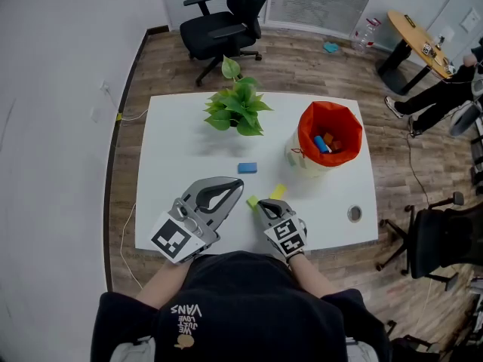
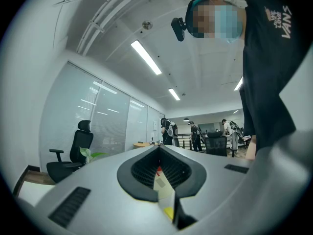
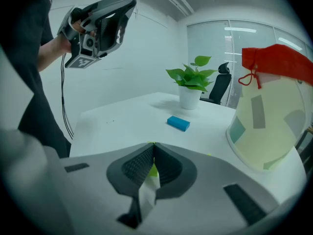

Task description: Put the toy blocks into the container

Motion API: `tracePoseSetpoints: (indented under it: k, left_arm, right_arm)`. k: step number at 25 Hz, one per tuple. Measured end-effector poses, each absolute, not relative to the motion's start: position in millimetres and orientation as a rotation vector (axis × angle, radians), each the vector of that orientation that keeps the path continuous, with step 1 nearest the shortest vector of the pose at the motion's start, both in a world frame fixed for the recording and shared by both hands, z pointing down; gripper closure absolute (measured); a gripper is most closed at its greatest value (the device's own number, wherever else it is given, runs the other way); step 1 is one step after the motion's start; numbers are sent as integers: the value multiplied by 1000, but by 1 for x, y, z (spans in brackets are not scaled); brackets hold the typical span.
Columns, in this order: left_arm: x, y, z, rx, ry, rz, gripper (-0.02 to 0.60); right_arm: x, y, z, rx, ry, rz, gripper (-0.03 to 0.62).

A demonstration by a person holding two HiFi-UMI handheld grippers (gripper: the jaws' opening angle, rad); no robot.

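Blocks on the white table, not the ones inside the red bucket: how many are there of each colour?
blue block: 1
yellow block: 1
lime green block: 1
Total: 3

A white rectangular table point(image 1: 173, 127) carries a leafy green potted plant point(image 1: 238, 108), a pale round container lined with a red bag point(image 1: 305, 130) that holds blue and orange blocks, a blue rectangular block point(image 1: 247, 168) and a yellow block point(image 1: 278, 192). The right gripper point(image 1: 261, 203) points its jaws just beside a lime-green block point(image 1: 251, 201). The left gripper point(image 1: 240, 186) is over the table's near part.
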State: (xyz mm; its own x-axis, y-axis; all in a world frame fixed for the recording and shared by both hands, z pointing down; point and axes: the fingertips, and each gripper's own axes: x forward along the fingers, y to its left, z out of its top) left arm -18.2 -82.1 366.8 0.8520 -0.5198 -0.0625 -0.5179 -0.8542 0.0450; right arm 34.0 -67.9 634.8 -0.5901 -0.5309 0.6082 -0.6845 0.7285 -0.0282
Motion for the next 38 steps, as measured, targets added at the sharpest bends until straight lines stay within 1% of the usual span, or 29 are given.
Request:
tracePoseSetpoints:
  k: [12,13,14,15,22,26,38]
  left_arm:
    - [-20,-84,368,2989,-846,-118,571]
    - [-20,-84,368,2987,-847,-119,571]
    - [-20,-84,369,2984,-848,-118,571]
    - [-21,-85,369,2982,-849,-117,571]
    - [-21,-85,368,2979,-851,-117,571]
    - [-20,-84,368,2983,-851,-119,571]
    - [-22,-83,372,2976,-849,-107,571]
  right_arm:
    - [34,-65,647,882,-2300,370,571]
    - [36,-66,648,890,-2291,371,548]
    - [37,-67,649,899,-2284,373,455]
    - [37,-68,649,903,-2281,379,421]
    - [34,-67,641,891,-2283,429,395]
    - [30,-59,642,883,-2252,460,366]
    - [28,-51,665,824,-2141,440,365]
